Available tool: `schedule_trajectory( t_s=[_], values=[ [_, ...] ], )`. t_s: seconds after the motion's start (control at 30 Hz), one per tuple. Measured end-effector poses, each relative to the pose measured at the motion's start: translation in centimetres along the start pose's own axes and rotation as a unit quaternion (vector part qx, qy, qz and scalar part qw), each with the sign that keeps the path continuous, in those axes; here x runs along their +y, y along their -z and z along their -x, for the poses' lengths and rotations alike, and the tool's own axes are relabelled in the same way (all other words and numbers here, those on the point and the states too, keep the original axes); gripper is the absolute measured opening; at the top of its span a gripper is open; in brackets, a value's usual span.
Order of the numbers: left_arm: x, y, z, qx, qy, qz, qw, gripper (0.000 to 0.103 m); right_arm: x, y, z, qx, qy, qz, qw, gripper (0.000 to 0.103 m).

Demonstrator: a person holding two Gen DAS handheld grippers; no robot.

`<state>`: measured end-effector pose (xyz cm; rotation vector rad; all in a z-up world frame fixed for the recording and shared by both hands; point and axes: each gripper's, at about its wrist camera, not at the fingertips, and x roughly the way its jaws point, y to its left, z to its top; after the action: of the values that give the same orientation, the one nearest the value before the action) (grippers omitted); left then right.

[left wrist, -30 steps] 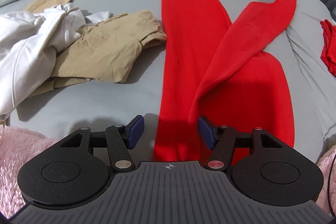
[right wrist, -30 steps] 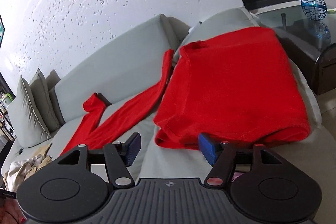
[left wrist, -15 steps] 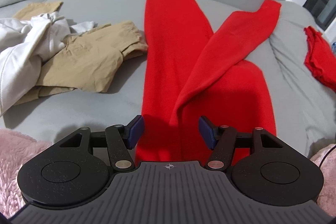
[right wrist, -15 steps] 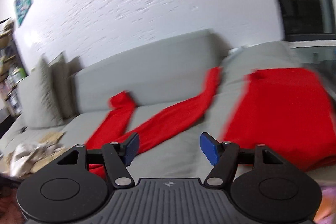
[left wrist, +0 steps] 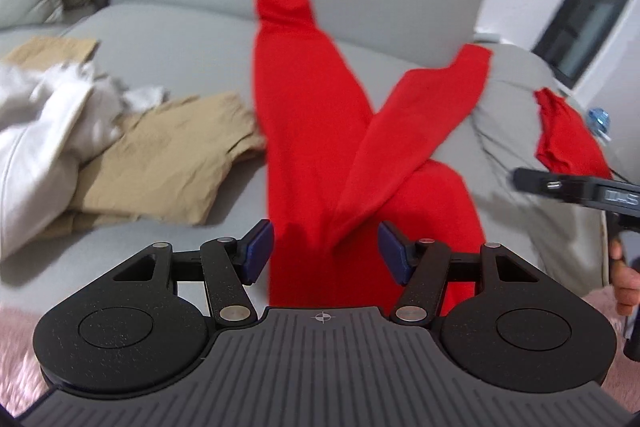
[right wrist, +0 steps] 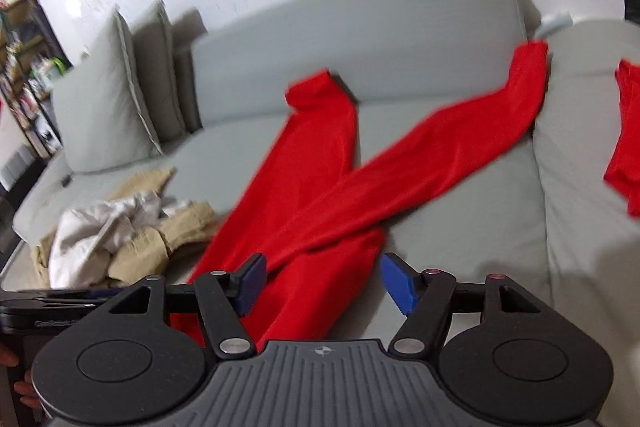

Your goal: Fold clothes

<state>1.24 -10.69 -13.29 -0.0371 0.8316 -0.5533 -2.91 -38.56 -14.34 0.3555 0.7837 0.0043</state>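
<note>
The broad grey fabric sofa (right wrist: 460, 235) carries everything here, and its long flat seat serves as the folding surface, which would explain why the long bright-red soft knit garment (left wrist: 316, 131) is laid out at full length on it, running from the front edge of the seat up to the backrest, where its narrow folded end climbs slightly. One limb of it is crossed diagonally over the other and reaches toward the right armrest, so the cloth reads as half arranged and, by my judgement, not yet folded. The fabric looks thin, smooth and limp, lying flat with few wrinkles. Toward the left end of the seat a rumpled heap of tan trousers (left wrist: 160, 155) and a crumpled white garment (left wrist: 52, 123) waits apart from the red one, likely the unsorted pile; on the right armrest lies a second red folded piece (right wrist: 624, 131), probably finished and set aside. The left gripper (left wrist: 322, 251) hangs over the near end of the red garment at the front edge, its blue-padded fingers (left wrist: 258, 247) apart with cloth below them but nothing pinched. The right gripper (right wrist: 322, 279) sits beside it over the same near end; its jaws are closing, yet the pads stand apart and press on nothing.
</note>
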Motion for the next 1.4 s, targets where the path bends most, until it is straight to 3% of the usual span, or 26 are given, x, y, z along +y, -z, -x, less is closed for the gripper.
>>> schedule_trajectory(
  t_s=[0.13,0.27,0.4,0.57,0.67,0.83,1.07,1.1,1.13,1.17,1.27,1.4],
  values=[
    [-1.9,-0.5,-1.5,-0.005,0.008,-0.068,0.9976,0.063,-0.1,-0.3,-1.9,0.032,-0.011,-0.081,0.996,0.048],
    [-3.8,-0.7,-3.8,0.010,0.013,-0.130,0.9913,0.063,-0.2,-0.4,-3.6,0.051,-0.029,-0.154,0.986,0.047],
    [-4.9,-0.8,-6.3,0.027,-0.026,-0.168,0.9851,0.056,-0.6,-0.8,-5.7,0.063,-0.015,-0.196,0.979,0.047],
    [-5.1,-1.0,-7.9,0.043,-0.036,-0.180,0.9821,0.044,-2.5,-1.4,-8.2,0.064,-0.003,-0.270,0.961,0.047],
    [-5.0,-1.0,-8.1,0.047,-0.034,-0.183,0.9814,0.040,-4.3,-1.6,-9.7,0.052,0.007,-0.327,0.943,0.047],
    [-4.4,-1.3,-8.7,0.052,-0.037,-0.167,0.9839,0.031,-5.6,-1.8,-11.9,0.040,0.022,-0.364,0.930,0.043],
    [-3.8,-1.5,-9.4,0.055,-0.040,-0.159,0.9849,0.027,-6.9,-1.8,-12.0,-0.029,0.024,-0.411,0.911,0.037],
    [-3.8,-1.6,-9.5,0.055,-0.039,-0.159,0.9850,0.024,-7.0,-1.9,-11.7,-0.040,0.024,-0.406,0.913,0.029],
    [-3.7,-1.6,-9.6,0.056,-0.036,-0.159,0.9850,0.020,-7.1,-2.1,-11.3,-0.051,0.025,-0.399,0.915,0.011],
    [-3.7,-1.7,-9.8,0.057,-0.033,-0.160,0.9850,0.018,-7.1,-2.2,-11.4,-0.052,0.028,-0.392,0.918,0.004],
    [-3.8,-1.7,-9.7,0.053,-0.023,-0.163,0.9850,0.009,-5.8,-4.2,-11.4,-0.037,0.062,-0.302,0.950,0.004],
    [-3.7,-2.0,-9.4,0.043,-0.010,-0.154,0.9871,0.005,-2.3,-8.0,-11.6,-0.035,0.077,-0.192,0.978,0.004]
  ],
)
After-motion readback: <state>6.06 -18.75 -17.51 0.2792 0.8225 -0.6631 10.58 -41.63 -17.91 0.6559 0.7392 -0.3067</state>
